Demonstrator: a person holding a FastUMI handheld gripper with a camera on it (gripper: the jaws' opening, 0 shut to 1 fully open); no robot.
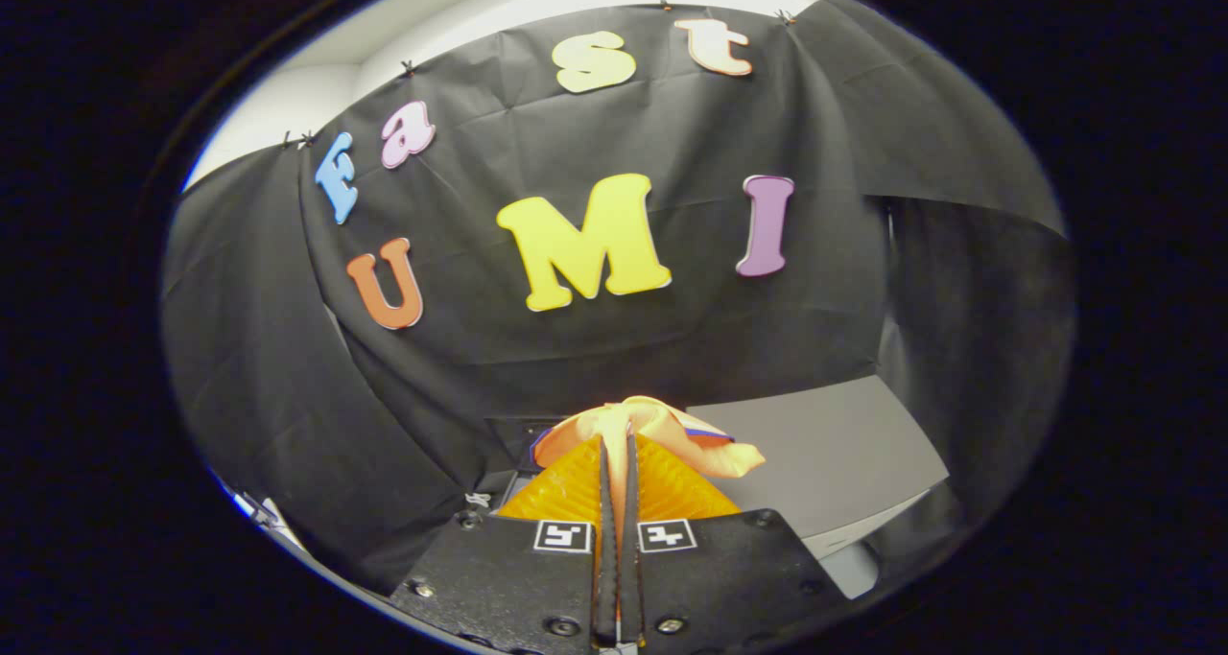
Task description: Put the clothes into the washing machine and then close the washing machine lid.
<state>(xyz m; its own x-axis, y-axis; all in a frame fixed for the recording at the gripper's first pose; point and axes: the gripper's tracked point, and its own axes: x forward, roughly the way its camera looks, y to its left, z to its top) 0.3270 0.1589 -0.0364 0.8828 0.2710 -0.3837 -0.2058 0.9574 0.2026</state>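
My claw (615, 463) is clamped on a peach cloth (662, 434), held up before the black wall (614, 348), a grey lid (825, 454) beyond.

- Your one camera rides on the gripper (615, 463) and looks forward along its two fingers (561, 487), which rise from the bottom of the view.
- You have it aimed level to slightly upward, straight at the black cloth wall (576, 367) of the booth, with a strip of pale wall (432, 22) above the cloth.
- The nearest thing to the lens is the pair of fingers, pressed together on an orange cloth (672, 434) that bunches at their tips.
- Beyond the fingers to the right, you look down at a shallow angle on a flat grey panel (825, 454).
- The fisheye lens bends the cloth's folds toward the rim.
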